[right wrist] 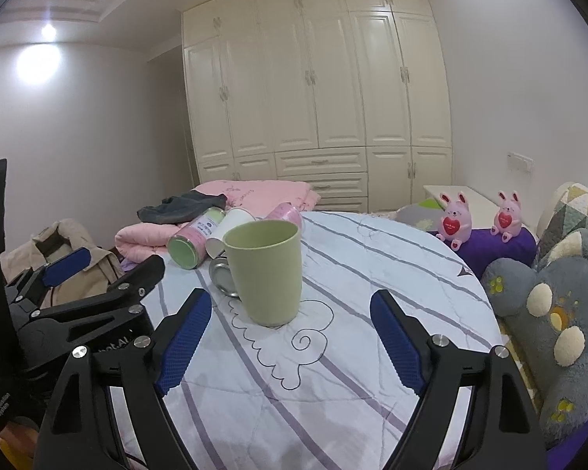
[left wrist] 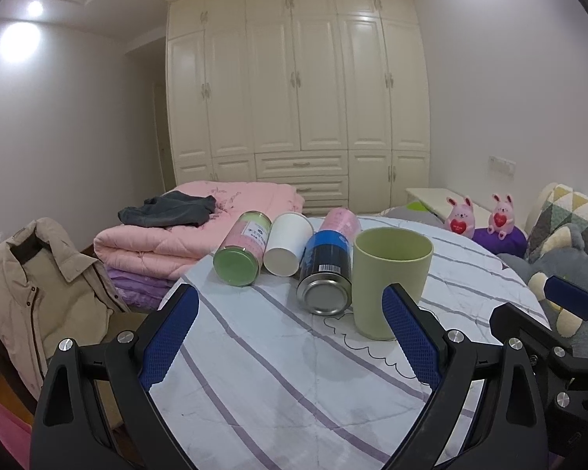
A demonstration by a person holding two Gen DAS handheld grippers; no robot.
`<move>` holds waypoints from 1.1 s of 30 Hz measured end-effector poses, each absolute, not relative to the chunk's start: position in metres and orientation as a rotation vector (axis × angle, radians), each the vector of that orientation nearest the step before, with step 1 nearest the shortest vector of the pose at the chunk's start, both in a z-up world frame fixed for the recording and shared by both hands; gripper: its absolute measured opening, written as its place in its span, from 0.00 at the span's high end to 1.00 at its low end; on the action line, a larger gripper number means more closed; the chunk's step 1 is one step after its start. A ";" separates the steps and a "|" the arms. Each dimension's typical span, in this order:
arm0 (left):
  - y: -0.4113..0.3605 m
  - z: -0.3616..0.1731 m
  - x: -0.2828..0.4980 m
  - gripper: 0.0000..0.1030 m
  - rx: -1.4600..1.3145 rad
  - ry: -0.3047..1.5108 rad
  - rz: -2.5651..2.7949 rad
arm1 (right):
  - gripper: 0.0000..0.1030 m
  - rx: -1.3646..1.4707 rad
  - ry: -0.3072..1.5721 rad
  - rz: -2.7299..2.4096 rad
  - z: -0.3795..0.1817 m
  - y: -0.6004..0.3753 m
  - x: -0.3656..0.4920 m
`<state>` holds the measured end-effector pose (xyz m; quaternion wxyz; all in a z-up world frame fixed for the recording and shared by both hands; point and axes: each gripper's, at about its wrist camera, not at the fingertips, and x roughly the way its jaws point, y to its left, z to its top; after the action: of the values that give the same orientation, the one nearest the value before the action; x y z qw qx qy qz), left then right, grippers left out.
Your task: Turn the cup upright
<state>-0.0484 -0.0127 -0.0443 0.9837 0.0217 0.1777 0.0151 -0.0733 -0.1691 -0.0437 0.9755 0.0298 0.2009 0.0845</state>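
Now both the left gripper (left wrist: 290, 315) and right gripper (right wrist: 292, 319) gape wide, empty, near the upright green cup (right wrist: 264, 272).

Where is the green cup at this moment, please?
The green cup stands upright on the striped table cover, centre-left in the right wrist view, just right of the blue can lying on its side.

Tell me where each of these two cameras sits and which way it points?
Left wrist: on the left tool, looking forward over the striped table; its blue pads frame the view.
Right wrist: on the right tool, facing likewise; the left tool shows at its left edge.
Both share the upright green cup, lying cans and wardrobe.
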 end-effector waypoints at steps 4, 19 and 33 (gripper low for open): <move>-0.013 -0.044 -0.048 0.07 0.044 0.356 0.033 | 0.18 0.064 0.416 0.166 -0.045 -0.171 -0.072; -0.016 -0.041 -0.051 0.06 0.043 0.353 0.015 | 0.18 0.055 0.414 0.169 -0.044 -0.168 -0.075; -0.019 -0.039 -0.050 0.04 0.053 0.354 0.012 | 0.18 0.051 0.429 0.152 -0.042 -0.169 -0.074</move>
<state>-0.0503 -0.0187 -0.0387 0.9840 0.0263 0.1758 0.0058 -0.0740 -0.1690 -0.0423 0.9739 0.0254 0.2125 0.0754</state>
